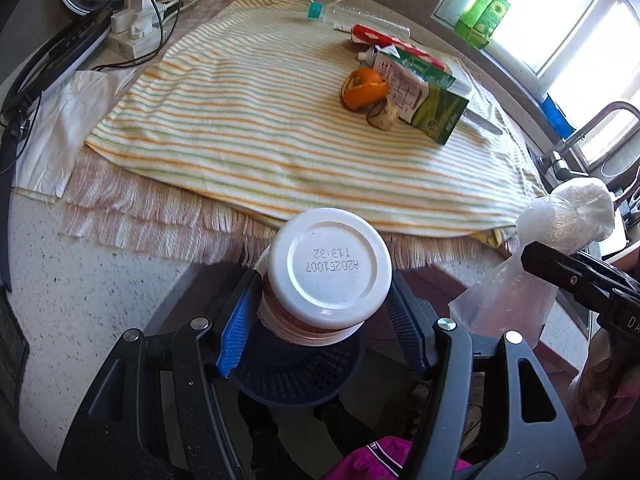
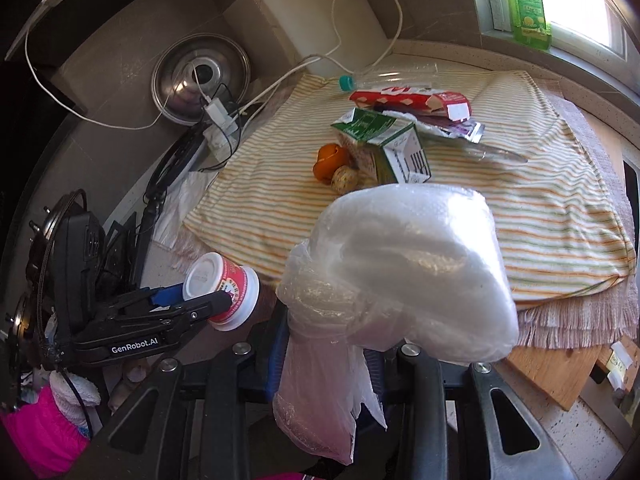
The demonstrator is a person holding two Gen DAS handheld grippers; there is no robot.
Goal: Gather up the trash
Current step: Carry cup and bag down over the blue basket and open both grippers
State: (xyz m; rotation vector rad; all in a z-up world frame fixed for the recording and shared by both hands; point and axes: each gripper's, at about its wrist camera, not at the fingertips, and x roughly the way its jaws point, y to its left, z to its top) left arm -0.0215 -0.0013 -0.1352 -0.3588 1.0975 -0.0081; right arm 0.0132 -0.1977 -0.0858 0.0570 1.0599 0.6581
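Observation:
My left gripper [image 1: 324, 312] is shut on a white and red plastic cup [image 1: 326, 268], held off the counter's edge above a dark perforated bin [image 1: 296, 376]; the cup also shows in the right wrist view [image 2: 222, 290]. My right gripper [image 2: 332, 356] is shut on a crumpled clear plastic bag [image 2: 400, 276], which hides its fingertips; the bag also shows in the left wrist view [image 1: 560, 220]. On the striped cloth [image 1: 260, 120] lie an orange peel [image 1: 362, 90], a green and white carton [image 1: 424, 96], a small brown scrap [image 1: 382, 114], a red box [image 2: 408, 102] and a clear bottle [image 1: 348, 14].
A power strip with cables [image 1: 136, 28] and a metal lid [image 2: 200, 76] stand at the back left. White paper [image 1: 60, 128] lies left of the cloth. A faucet [image 1: 576, 140] and sink are at the right. Green bottles [image 2: 528, 4] stand on the windowsill.

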